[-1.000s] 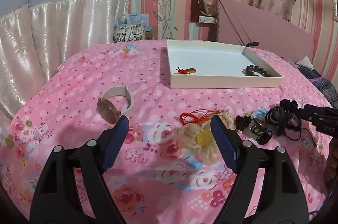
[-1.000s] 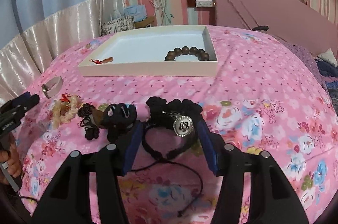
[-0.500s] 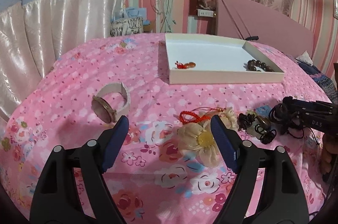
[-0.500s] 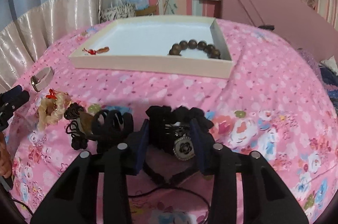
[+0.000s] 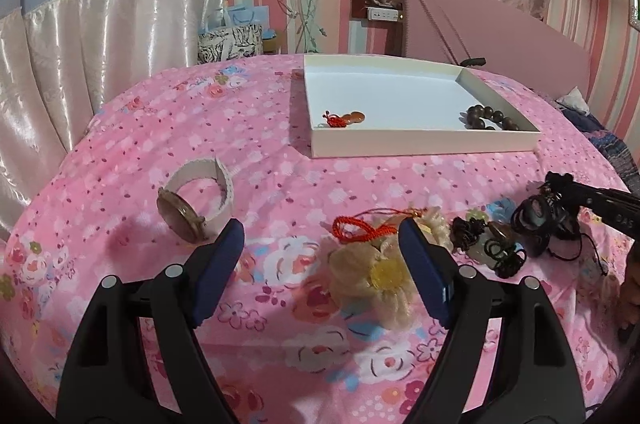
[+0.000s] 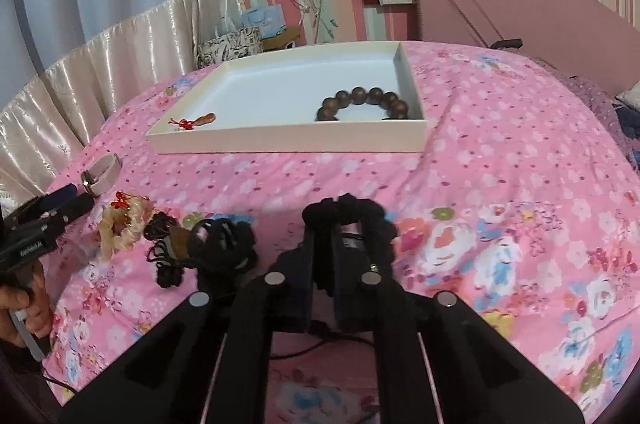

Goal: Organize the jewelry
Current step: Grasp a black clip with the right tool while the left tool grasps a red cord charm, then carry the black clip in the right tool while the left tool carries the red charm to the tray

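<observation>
A white tray [image 5: 424, 145] [image 6: 288, 143] lies on the pink floral bedspread and holds a dark bead bracelet [image 6: 362, 103] [image 5: 490, 115] and a small red-corded charm [image 5: 344, 119] [image 6: 194, 120]. My right gripper [image 6: 334, 220] is shut on a black ruffled bracelet [image 6: 372, 214], seen also in the left wrist view [image 5: 560, 183]. My left gripper [image 5: 320, 248] is open and empty above the bedspread. Close to it lie a cream flower piece [image 5: 380, 272] with a red cord [image 5: 356, 228] and a beige-strap watch [image 5: 196, 203].
Dark cord pendants [image 5: 492, 248] [image 6: 172, 248] and a black hair tie [image 6: 224, 244] lie between the flower piece and the right gripper. A cream curtain [image 5: 100, 63] hangs at the left. A pink headboard panel [image 5: 500, 35] stands behind the tray.
My right gripper has closed from open onto the black ruffled bracelet. My left gripper has stayed open and shifted only slightly.
</observation>
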Available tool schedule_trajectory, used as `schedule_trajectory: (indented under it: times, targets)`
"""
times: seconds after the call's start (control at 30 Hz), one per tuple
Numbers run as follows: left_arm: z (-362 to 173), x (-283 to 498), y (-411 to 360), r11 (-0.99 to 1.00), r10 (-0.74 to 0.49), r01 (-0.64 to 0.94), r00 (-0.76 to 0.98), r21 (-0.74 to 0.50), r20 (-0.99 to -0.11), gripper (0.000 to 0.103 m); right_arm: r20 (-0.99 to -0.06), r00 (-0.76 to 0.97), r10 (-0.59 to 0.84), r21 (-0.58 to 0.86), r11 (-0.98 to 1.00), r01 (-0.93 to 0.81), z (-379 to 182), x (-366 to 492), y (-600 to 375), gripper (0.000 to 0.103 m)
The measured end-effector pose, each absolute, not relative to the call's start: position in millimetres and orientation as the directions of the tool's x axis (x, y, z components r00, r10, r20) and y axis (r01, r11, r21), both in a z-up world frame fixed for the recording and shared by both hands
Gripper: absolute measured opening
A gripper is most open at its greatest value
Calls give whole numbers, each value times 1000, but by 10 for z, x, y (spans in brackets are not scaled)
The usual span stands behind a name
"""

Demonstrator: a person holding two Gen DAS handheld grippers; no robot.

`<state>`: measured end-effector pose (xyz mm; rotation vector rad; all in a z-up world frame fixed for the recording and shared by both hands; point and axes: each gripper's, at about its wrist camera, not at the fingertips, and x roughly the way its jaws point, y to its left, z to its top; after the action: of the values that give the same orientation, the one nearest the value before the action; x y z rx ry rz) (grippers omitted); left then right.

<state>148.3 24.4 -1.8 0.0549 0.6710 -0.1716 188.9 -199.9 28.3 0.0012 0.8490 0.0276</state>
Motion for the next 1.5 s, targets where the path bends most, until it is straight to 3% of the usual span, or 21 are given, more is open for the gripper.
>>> schedule_trajectory:
  times: [0.63,0.87,1.13,1.37,1.5]
  targets:
    - [-99,1626,227,982,-135,186,749,10,-649,77,-761,648,-30,18,998,67,223,1910,-2354,8]
    - [-125,1751,203,978,-176,208,721,-32,-670,53,-765,643,-33,14,998,68,213,1918,-2343,8]
    - [-315,1947,96,963,-243,247,632,-107,-736,52,-769,638,-21,28,997,67,193,1926,-2373,8]
    - [-336,1962,24,951,-282,283,617,-128,-735,15,-771,636,-18,32,997,67,189,1929,-2380,8]
    - [-272,1899,-1,954,-271,282,652,-106,-708,9,-767,641,-22,27,997,66,192,1930,-2369,8]
